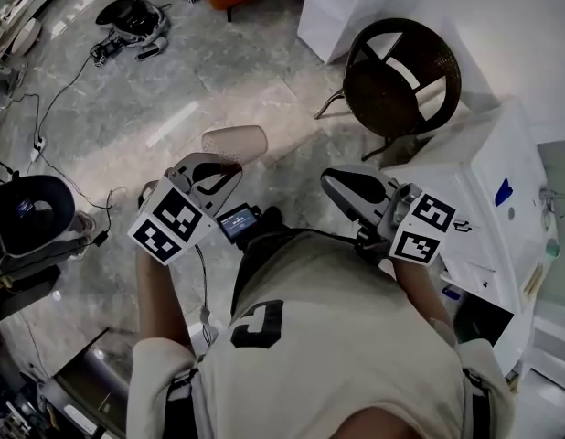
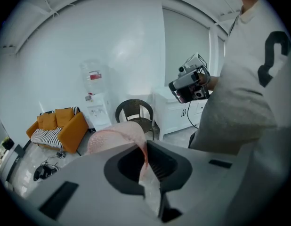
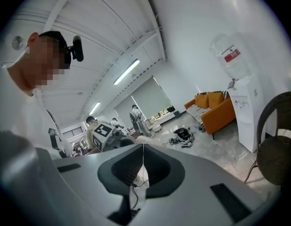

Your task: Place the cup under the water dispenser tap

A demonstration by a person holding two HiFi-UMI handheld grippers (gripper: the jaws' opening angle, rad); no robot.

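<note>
cup [image 2: 115, 135]: pale pink, translucent, thin-walled. Its wall was pinched between the closed jaws of the left gripper [image 2: 146, 147], body tipped onto its side, in the air on the near side of the wicker chair [image 2: 133, 114]. water dispenser [image 2: 96, 102]: white cabinet, upright, clear bottle with red label on top, just beside the chair, well apart from the cup. Tap too small to make out.
</note>
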